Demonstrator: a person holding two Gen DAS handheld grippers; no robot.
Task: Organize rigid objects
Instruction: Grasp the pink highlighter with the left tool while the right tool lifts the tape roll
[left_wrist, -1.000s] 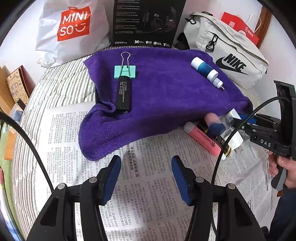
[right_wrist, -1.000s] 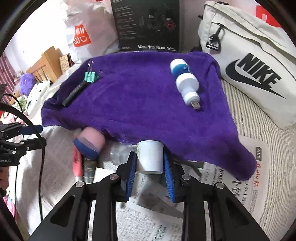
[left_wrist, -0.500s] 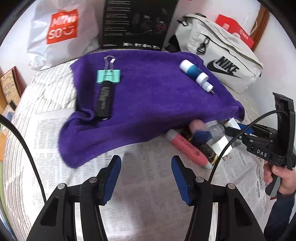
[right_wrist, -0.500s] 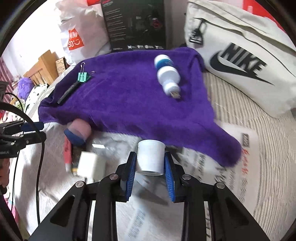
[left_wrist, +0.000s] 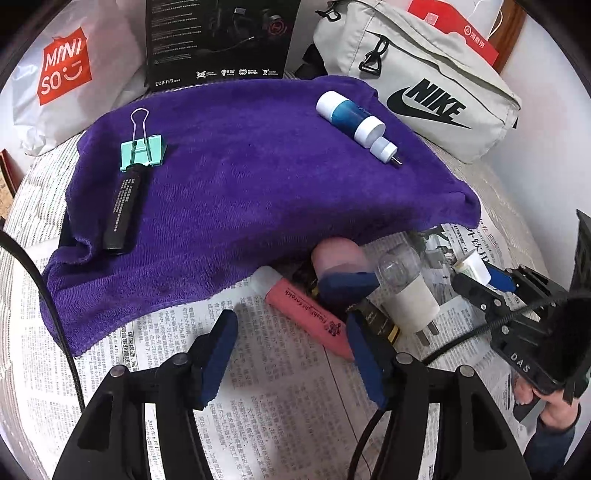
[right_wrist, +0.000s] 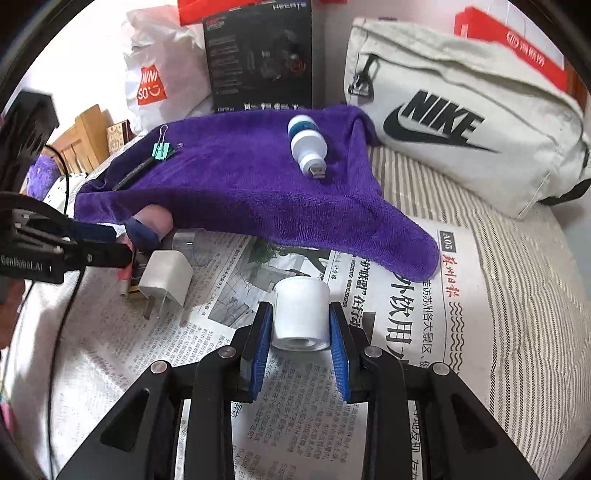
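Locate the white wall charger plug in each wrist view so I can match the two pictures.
Left wrist view: white wall charger plug lies right of centre on the newspaper, prongs toward the camera, beside the pink highlighter.
Right wrist view: the plug lies left of centre on the newspaper, below the towel's edge.
Shared landmark: the purple towel, whose near edge runs just behind the plug.

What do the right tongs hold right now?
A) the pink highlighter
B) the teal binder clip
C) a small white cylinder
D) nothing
C: in the right wrist view the blue pads of the right tongs press both sides of the small white cylinder above the newspaper.
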